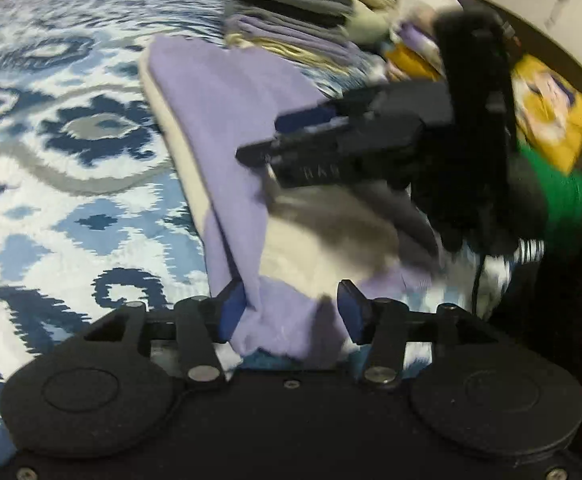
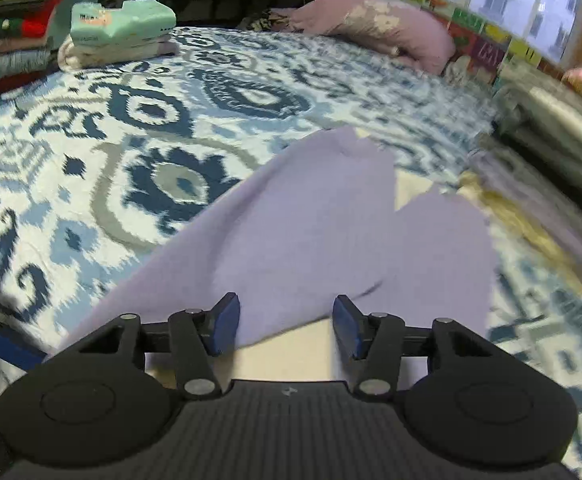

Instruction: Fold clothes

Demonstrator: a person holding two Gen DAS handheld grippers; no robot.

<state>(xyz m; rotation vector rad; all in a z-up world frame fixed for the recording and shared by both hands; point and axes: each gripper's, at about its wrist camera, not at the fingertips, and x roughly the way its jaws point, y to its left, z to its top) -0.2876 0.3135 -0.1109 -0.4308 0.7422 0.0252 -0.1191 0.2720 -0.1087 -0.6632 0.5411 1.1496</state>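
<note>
The lavender garment (image 2: 323,236) lies on the bed (image 2: 131,128), its long axis running straight ahead of the right gripper (image 2: 286,326). That gripper's fingers (image 2: 223,328) are spread, the near hem between them. The left gripper (image 1: 291,314), fingers also spread, straddles a bunched end; neither pinches cloth yet.

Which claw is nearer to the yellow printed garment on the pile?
Right. In the left wrist view the right claw reaches over the lilac cloth beside the yellow printed garment; the left claw sits farther back.
</note>
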